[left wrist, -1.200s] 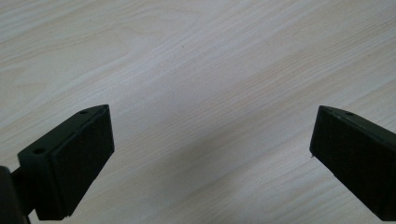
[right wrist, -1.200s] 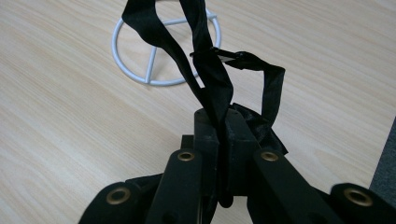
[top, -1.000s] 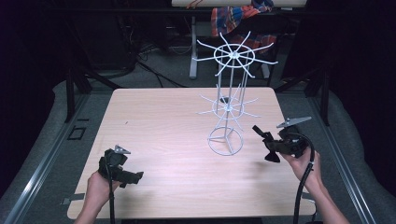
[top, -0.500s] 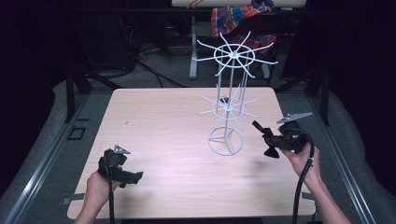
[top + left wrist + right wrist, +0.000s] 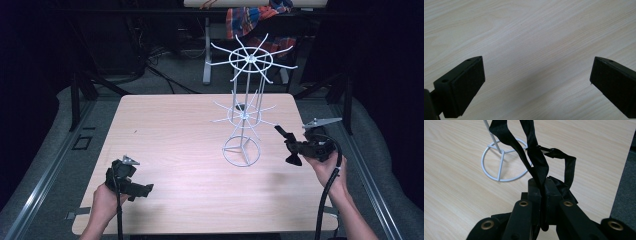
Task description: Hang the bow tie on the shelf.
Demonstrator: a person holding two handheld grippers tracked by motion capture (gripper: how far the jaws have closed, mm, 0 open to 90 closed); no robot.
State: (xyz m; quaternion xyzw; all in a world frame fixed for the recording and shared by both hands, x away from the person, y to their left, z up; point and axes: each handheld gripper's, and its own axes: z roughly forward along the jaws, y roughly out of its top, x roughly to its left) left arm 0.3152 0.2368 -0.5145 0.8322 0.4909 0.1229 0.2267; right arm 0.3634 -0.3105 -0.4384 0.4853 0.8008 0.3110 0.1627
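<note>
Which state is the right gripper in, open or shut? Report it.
Shut: the right gripper has its jaws pressed together on the black strap.

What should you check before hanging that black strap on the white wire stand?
1. Right tool shut on the black strap: ok.
2. Strap free of tangles: cannot tell; it loops and folds.
3. White wire stand upright on the table: ok.
4. Stand's prongs bare: ok.
5. Left tool open, holding nothing, apart from the stand: ok.
</note>
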